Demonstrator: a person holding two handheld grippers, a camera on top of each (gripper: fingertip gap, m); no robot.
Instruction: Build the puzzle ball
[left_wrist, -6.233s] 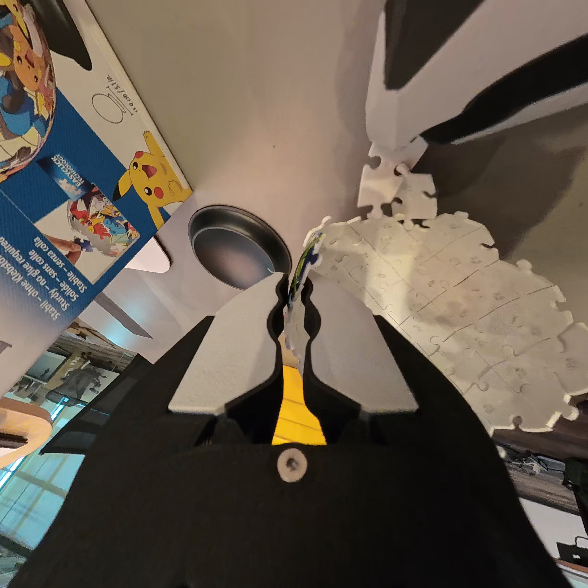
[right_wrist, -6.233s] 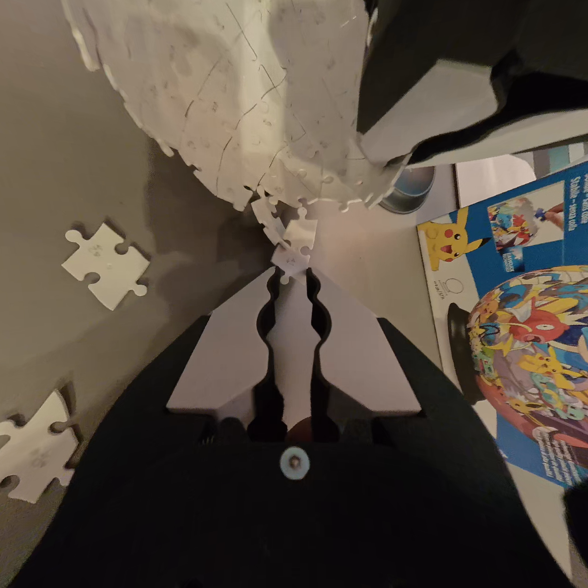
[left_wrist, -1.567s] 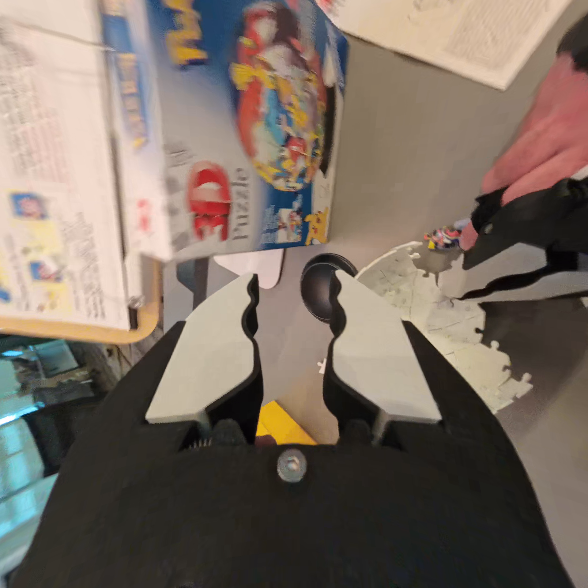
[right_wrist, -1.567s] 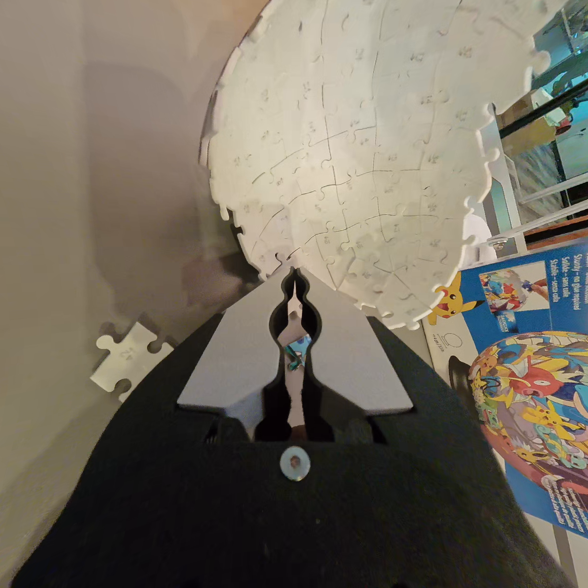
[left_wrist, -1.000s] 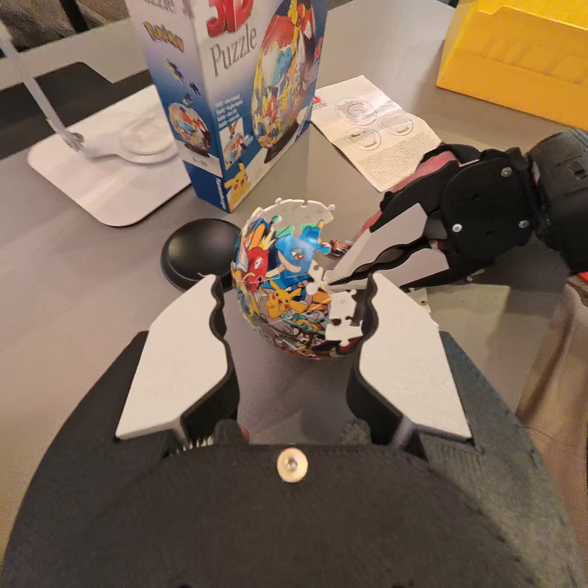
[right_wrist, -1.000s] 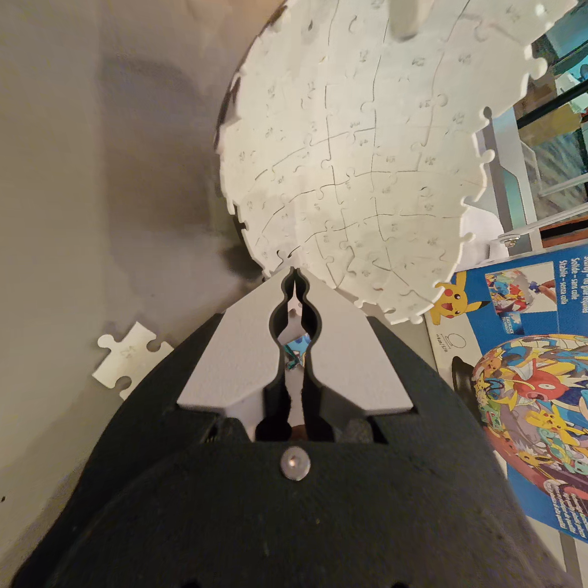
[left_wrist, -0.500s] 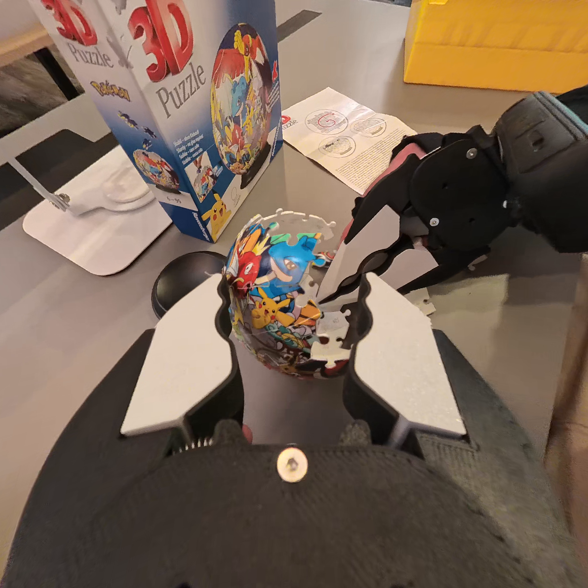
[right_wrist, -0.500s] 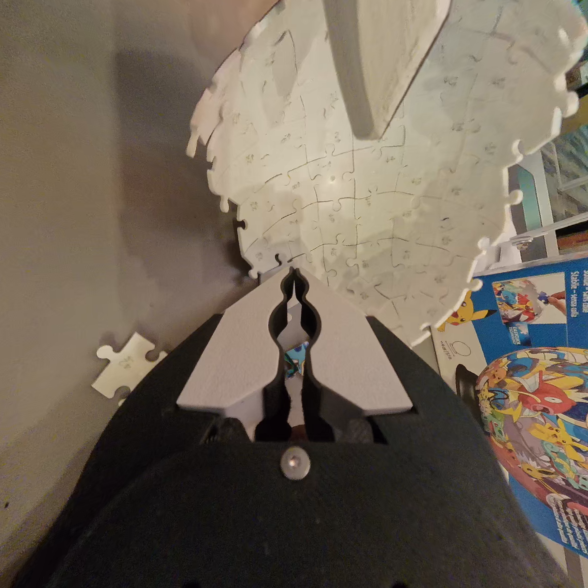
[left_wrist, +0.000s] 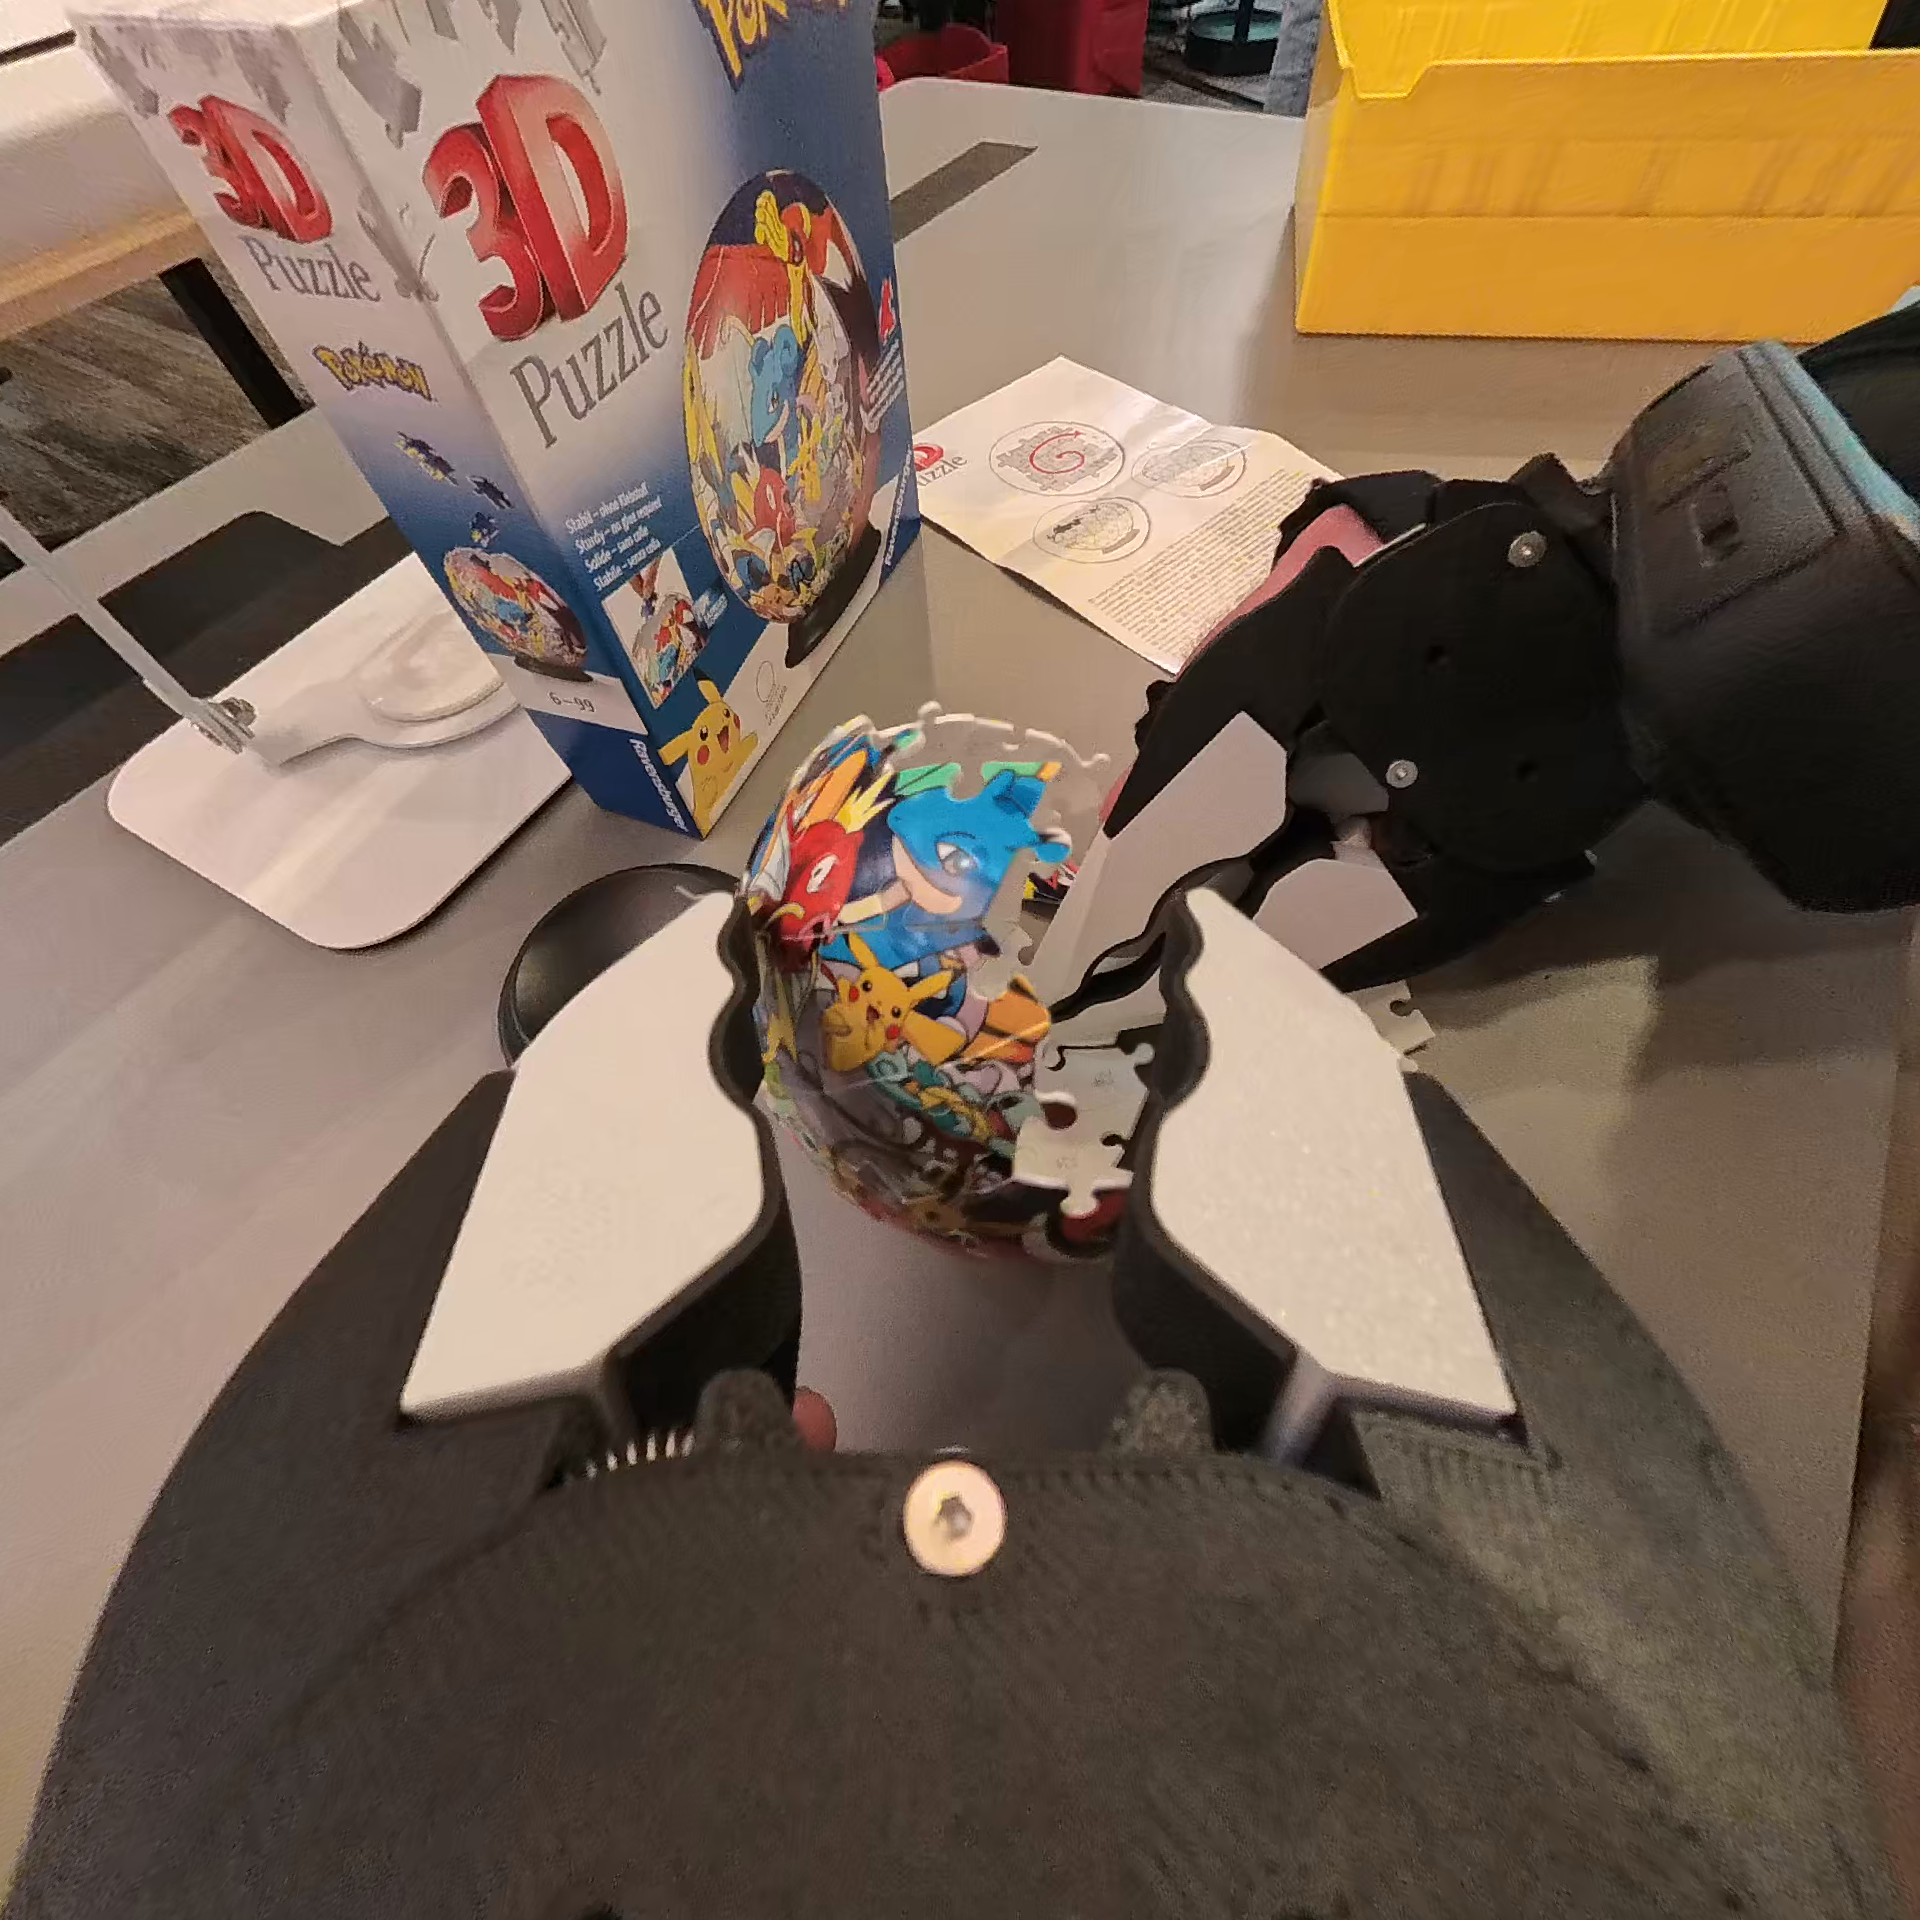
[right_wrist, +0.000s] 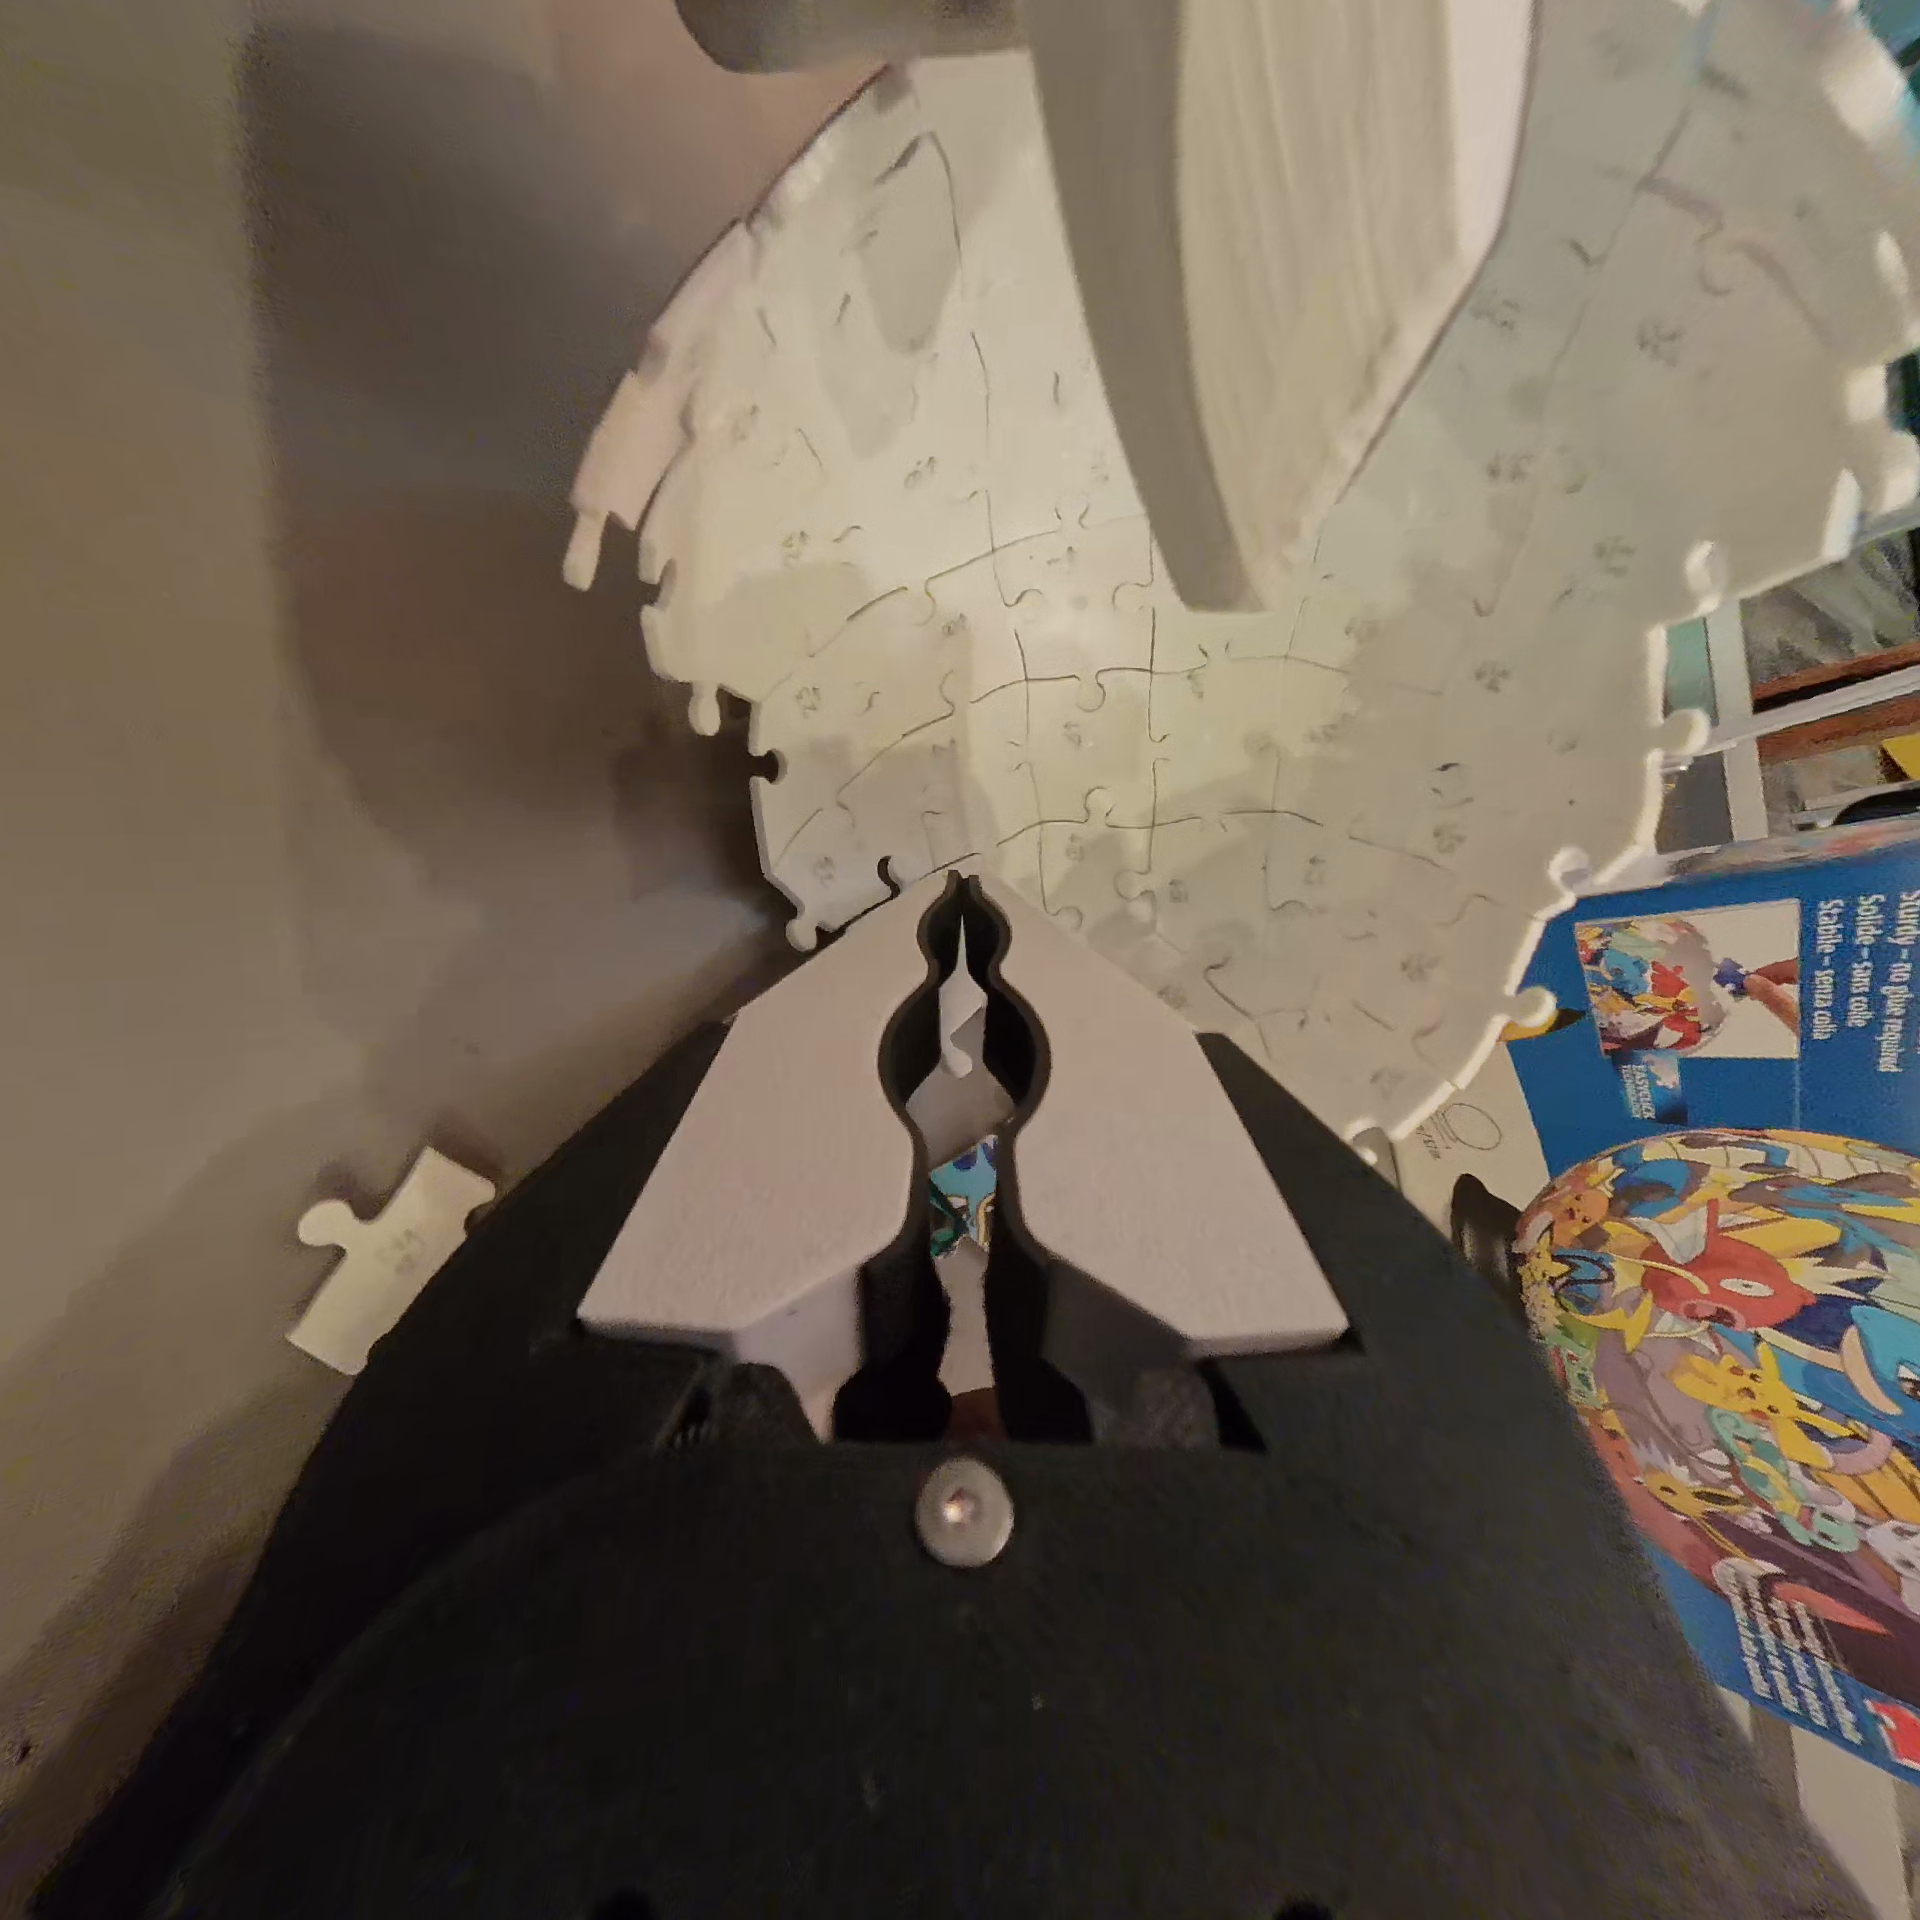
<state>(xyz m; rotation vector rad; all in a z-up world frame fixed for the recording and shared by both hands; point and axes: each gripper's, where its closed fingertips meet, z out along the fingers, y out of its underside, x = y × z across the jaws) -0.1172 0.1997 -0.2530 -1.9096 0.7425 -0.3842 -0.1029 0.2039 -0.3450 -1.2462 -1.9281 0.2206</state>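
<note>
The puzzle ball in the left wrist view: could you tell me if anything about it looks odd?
Yes: on the puzzle ball, two joined pieces at its lower right edge show their white backs outward, unlike the printed shell around them.

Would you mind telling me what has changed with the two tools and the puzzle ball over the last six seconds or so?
The left tool let go of the shell's rim, opened, pulled back, and has come in again with its fingers either side of the half-built puzzle ball. The right tool took over, clamping the rim where it was fitting a piece. Unchanged: the puzzle box, black stand and loose piece.
</note>
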